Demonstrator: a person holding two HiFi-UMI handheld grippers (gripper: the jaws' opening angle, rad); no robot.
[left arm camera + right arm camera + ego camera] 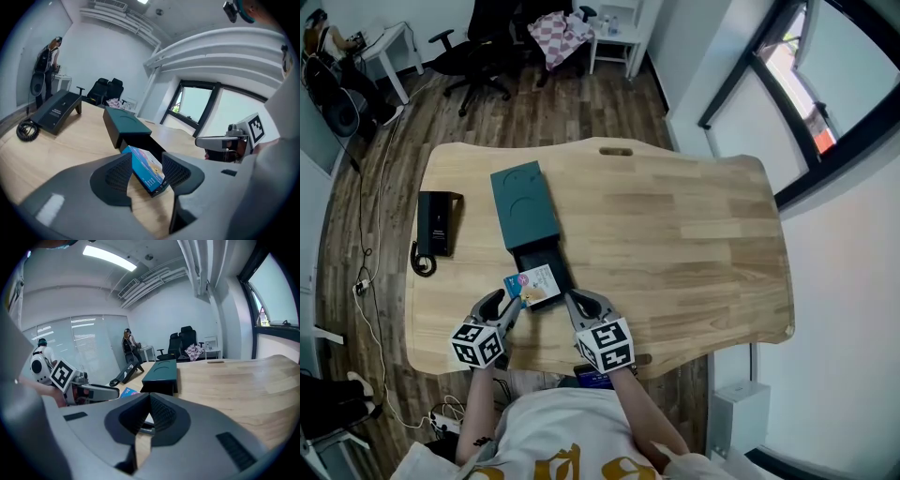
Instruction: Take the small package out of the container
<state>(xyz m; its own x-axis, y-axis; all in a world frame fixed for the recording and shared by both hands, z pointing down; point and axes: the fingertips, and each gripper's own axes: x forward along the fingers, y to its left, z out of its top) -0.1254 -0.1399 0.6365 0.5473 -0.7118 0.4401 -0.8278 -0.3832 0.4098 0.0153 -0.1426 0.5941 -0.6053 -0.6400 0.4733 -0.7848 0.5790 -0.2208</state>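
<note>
A dark green box container [523,204] lies on the wooden table [694,244], its black drawer [546,258] pulled out toward me. The small blue and white package [534,283] rests tilted at the drawer's near end. In the left gripper view the package [147,169] leans between the wide-apart jaws of my left gripper [146,159], its lower corner on the table. My left gripper [514,305] is open. Just right of the package, my right gripper [572,302] has its tips together at the drawer's near right corner. In its own view the right gripper [150,397] looks shut.
A black desk phone with a coiled cord [438,225] sits at the table's left side. The table's near edge runs just under both grippers. Office chairs [478,47] and a white shelf stand on the floor beyond the table. A person [127,341] stands far back.
</note>
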